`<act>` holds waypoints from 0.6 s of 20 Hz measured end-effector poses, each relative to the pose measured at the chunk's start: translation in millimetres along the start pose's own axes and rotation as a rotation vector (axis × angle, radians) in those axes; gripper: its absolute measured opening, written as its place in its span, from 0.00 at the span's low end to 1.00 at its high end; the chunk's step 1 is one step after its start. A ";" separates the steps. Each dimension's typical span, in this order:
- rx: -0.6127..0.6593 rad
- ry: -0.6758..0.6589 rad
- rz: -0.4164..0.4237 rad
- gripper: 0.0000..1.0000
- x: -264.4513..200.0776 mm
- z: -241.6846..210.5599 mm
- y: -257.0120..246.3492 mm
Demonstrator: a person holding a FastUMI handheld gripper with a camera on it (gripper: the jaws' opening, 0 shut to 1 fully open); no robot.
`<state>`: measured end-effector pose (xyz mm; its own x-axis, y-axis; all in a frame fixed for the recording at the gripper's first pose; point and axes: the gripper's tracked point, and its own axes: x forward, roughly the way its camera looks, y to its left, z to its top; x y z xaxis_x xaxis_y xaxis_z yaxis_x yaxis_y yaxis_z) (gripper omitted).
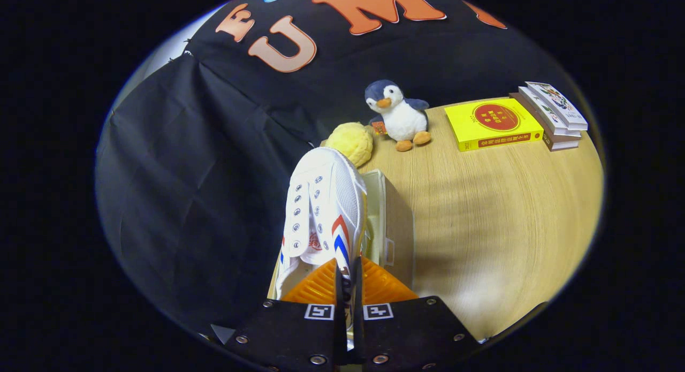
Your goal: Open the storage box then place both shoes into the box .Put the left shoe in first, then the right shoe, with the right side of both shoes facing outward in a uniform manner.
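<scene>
My gripper [348, 278] is shut on the side wall of a white canvas shoe [321, 206] with red and blue stripes, near its opening. The shoe hangs with its toe pointing away from the fingers, lace eyelets showing on top. Directly under and to the right of the shoe stands the pale storage box [393, 222] on the wooden table [497, 217]; its rim shows beside the shoe's sole. The inside of the box is hidden by the shoe.
Beyond the shoe's toe lie a yellow plush ball [351, 142] and a stuffed penguin [398, 115]. Farther right on the table are a yellow book [492, 124] and a small stack of books [551, 115]. Black cloth hangs left of the table.
</scene>
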<state>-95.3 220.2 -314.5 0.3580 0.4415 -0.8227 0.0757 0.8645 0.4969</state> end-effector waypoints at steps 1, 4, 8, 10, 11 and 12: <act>-0.006 0.011 -0.010 0.05 3.7 -5.3 6.4; -0.013 0.055 -0.041 0.05 15.9 -19.9 7.7; -0.015 0.073 -0.063 0.18 25.0 -27.8 3.5; -0.003 0.005 -0.010 0.39 25.7 -13.1 18.0; -0.009 -0.029 -0.002 0.44 18.4 -2.8 19.0; -0.020 -0.053 -0.003 0.48 14.0 6.6 16.2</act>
<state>-83.0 238.8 -316.2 0.4066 0.4258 -0.8083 0.0586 0.8708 0.4881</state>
